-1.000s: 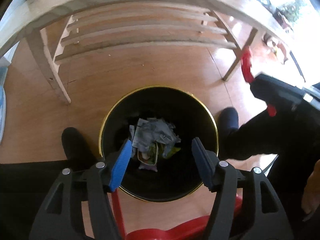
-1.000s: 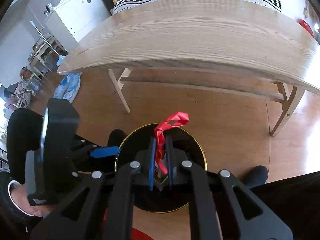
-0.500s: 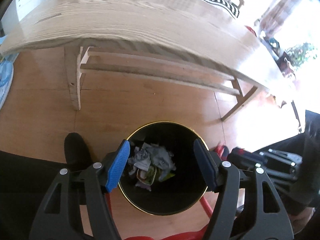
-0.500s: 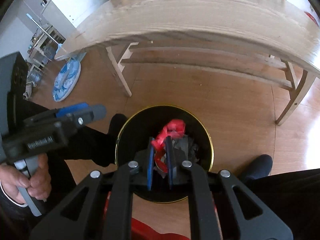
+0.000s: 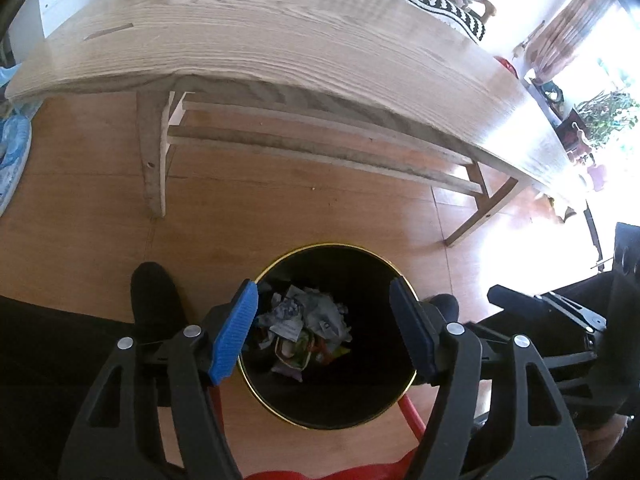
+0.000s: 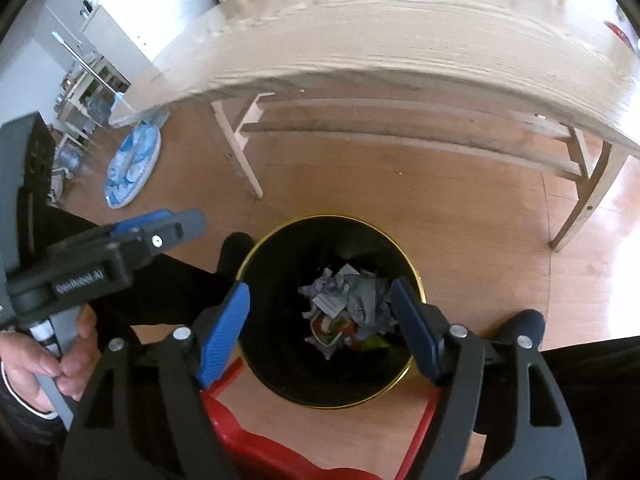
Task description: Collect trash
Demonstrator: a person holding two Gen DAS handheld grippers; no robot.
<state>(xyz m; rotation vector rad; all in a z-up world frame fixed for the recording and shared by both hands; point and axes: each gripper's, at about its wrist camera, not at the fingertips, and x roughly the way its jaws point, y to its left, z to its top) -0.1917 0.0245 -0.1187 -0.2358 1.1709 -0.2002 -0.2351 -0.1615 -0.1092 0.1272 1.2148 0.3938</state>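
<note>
A black bin with a gold rim (image 5: 332, 245) (image 6: 320, 217) stands on the wooden floor below both grippers. Crumpled paper and wrappers (image 5: 308, 320) (image 6: 348, 300) lie at its bottom, with a bit of red (image 6: 347, 327) among them. My left gripper (image 5: 326, 332) hangs above the bin mouth, its jaws opening with nothing between them. My right gripper (image 6: 320, 320) also hangs over the bin, jaws opening wide and empty. In the right wrist view the left gripper (image 6: 160, 228) shows at the left, held in a hand (image 6: 36, 360).
A long wooden table (image 5: 280, 48) (image 6: 400, 40) with slatted rails stands just beyond the bin. A red plastic stool (image 6: 280, 452) sits under the grippers. The person's dark-socked feet (image 5: 152, 296) (image 6: 524, 320) flank the bin. A blue round mat (image 6: 132, 164) lies at the left.
The right gripper has opened and the red strip it was holding has dropped into the bin. The left gripper has risen away from the bin, which now looks smaller.
</note>
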